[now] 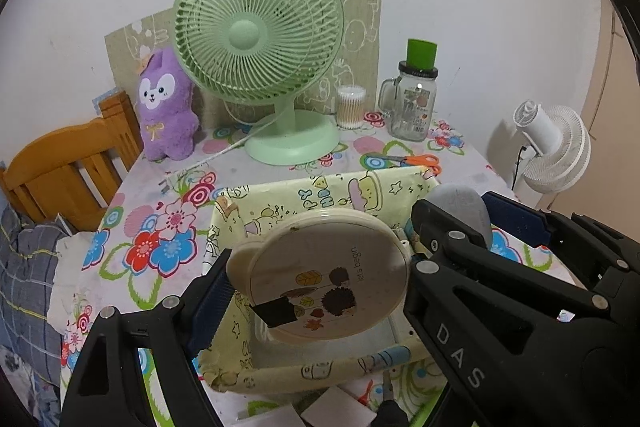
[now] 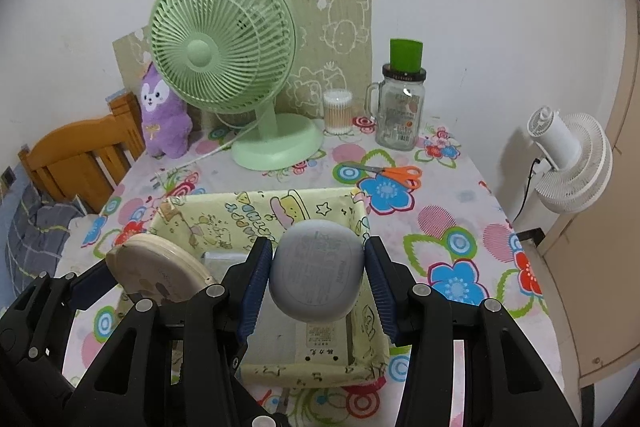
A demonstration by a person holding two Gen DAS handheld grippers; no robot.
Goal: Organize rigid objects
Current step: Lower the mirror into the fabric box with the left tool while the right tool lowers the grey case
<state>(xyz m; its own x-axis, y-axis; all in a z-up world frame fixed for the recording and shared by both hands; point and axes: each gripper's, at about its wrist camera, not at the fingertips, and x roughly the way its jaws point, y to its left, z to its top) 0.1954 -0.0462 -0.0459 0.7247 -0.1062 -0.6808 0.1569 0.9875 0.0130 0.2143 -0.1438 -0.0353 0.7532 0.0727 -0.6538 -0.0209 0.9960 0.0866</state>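
Right gripper (image 2: 318, 277) jaws clamp grey case (image 2: 316, 269) above fabric basket (image 2: 280, 205)

My pads (image 2: 256, 291) are ribbed rubber; the case (image 2: 316, 275) matt plastic, the tin (image 1: 324, 275) glossy, the basket (image 2: 304, 207) cloth.

Soft, even indoor light fills both views, colours slightly washed. The white fan (image 2: 568, 155) throws a faint shadow on the wall. A small glare spot sits on the glass jar (image 1: 412, 103). Fisheye bending and black corners ring the edges.
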